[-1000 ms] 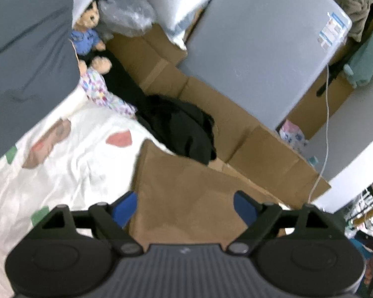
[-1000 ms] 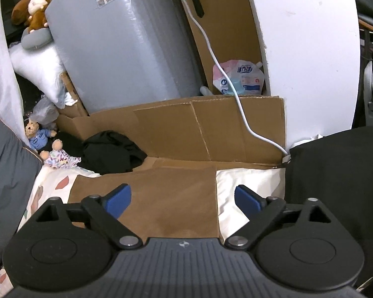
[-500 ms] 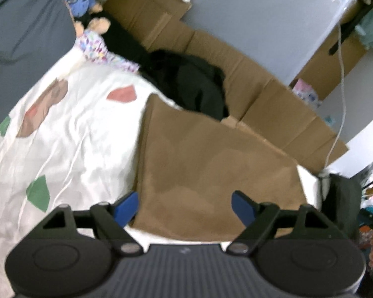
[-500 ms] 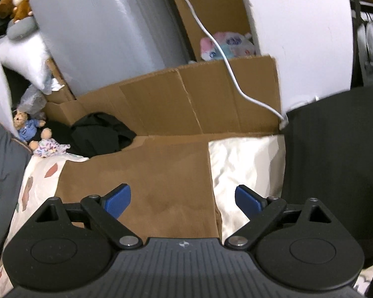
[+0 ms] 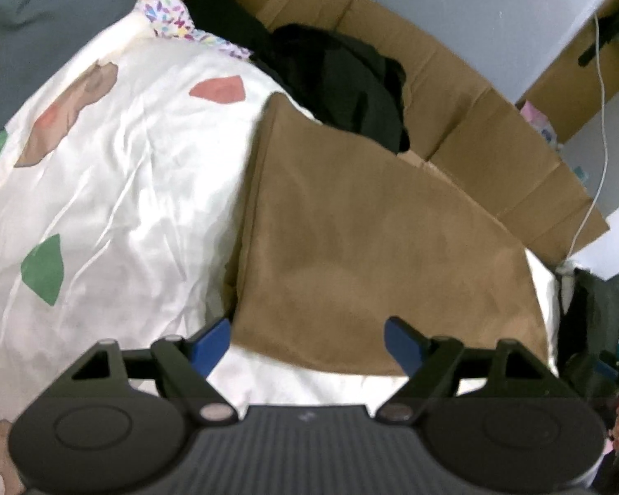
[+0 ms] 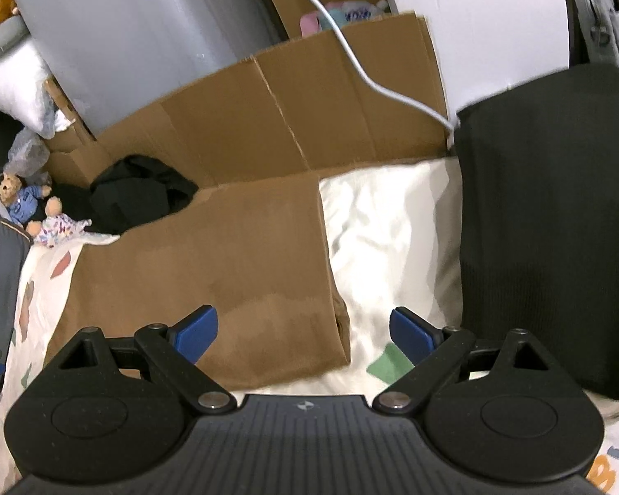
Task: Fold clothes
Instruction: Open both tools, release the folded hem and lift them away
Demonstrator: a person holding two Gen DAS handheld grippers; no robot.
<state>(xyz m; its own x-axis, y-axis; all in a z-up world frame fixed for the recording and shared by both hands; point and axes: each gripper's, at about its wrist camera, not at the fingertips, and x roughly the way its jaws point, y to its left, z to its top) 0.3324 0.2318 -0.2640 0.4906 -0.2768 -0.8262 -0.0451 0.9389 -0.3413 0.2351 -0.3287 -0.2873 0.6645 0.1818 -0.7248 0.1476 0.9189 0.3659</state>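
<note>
Both tongs have come down toward the bed since a second ago, and the flat brown suede-like cloth (image 5: 371, 239) now fills much more of each view. It lies spread on the white bed sheet with coloured patches (image 5: 115, 189), its far edge near the crumpled black garment (image 5: 342, 78) and the brown cardboard sheets (image 6: 309, 103). The left tongs (image 5: 307, 340) stand wide apart over the near left corner of the cloth, with nothing between them. The right tongs (image 6: 303, 332) are also apart, above the near right corner. Probably the next step is to grip both near corners, so a fold can begin. A folded black knitted cloth (image 6: 549, 227) lies right of it.
</note>
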